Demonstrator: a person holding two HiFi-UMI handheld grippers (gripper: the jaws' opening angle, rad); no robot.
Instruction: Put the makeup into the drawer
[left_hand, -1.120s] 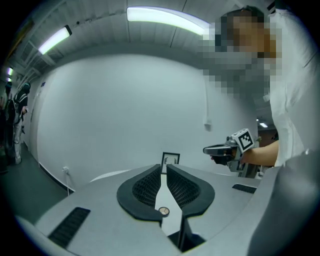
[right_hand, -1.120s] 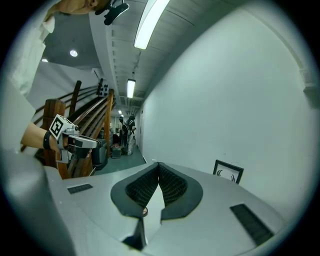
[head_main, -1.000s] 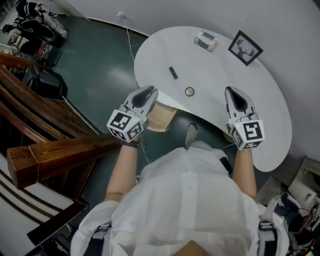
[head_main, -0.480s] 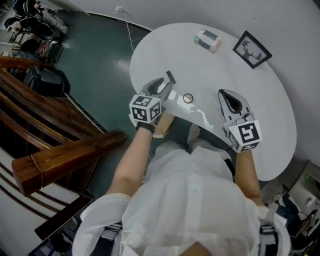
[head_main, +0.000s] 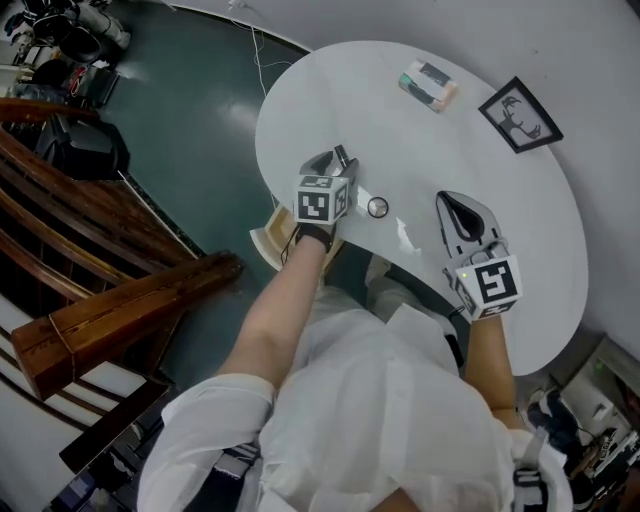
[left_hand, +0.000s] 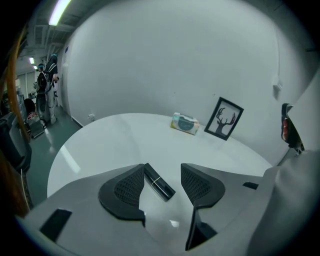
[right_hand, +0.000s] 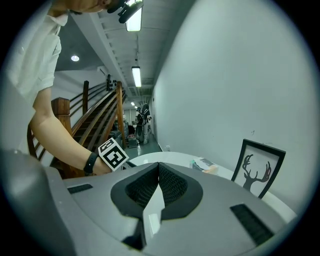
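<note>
left gripper (left_hand: 163, 186): moved from drawer (head_main: 268, 238) to table, jaws opening around black makeup tube (left_hand: 156, 179), ungripped | tube: 10 o'clock of round compact (head_main: 377, 207) | right gripper (right_hand: 159, 175): jaws together, empty

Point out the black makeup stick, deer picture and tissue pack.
black makeup stick (left_hand: 159, 181), left gripper view, middle of its body.
deer picture (left_hand: 224, 119), left gripper view, the antler print.
tissue pack (left_hand: 185, 123), left gripper view, front face.

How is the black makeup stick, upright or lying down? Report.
Lying down: the black makeup stick rests flat on the white table, between the opening fingers of the left gripper.
</note>
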